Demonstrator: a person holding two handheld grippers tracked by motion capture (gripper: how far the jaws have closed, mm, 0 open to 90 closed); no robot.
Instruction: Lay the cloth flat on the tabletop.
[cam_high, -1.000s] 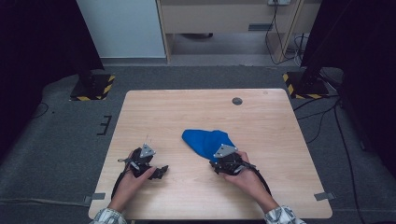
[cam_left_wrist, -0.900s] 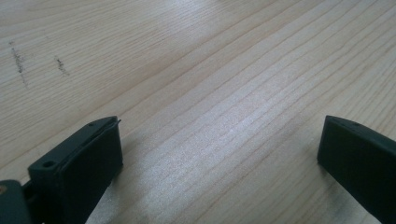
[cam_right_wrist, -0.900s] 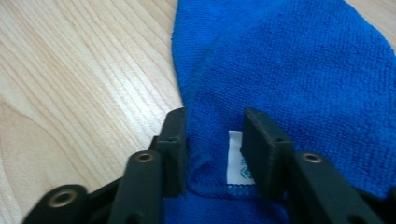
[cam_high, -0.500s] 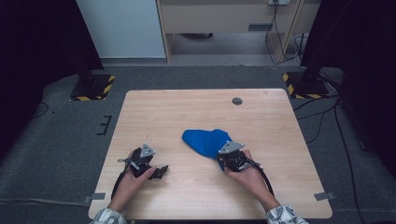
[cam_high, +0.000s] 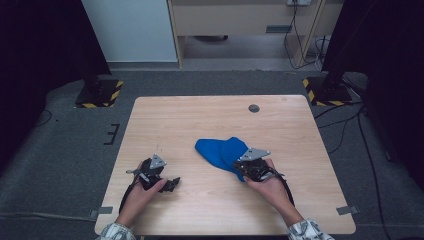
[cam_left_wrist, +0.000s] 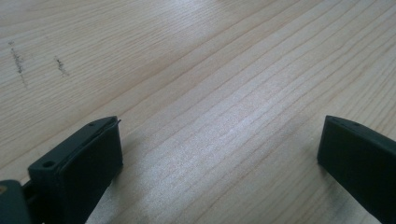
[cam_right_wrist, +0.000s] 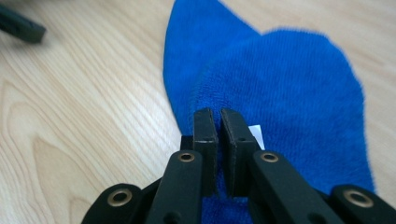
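Since the earlier frames, the right gripper (cam_high: 244, 169) had drawn slightly toward the person at the near edge of the blue cloth (cam_high: 221, 152), and its jaws had just been closing; in the right gripper view they stood almost together, with a ridge of the cloth (cam_right_wrist: 280, 88) pinched between the pads. The left gripper (cam_high: 167, 184) had kept its place on the bare wood, its jaws spread wide with nothing between them.

The cloth was a plush, bright blue, folded over on itself into two rounded lobes, and a small white tag (cam_right_wrist: 256, 135) showed beside the closed jaws. It lay a little right of the table's (cam_high: 200, 115) middle, toward the person's side. It sat well clear of every edge, with open wood on all sides. A small dark round disc (cam_high: 254, 108) sat near the far edge.
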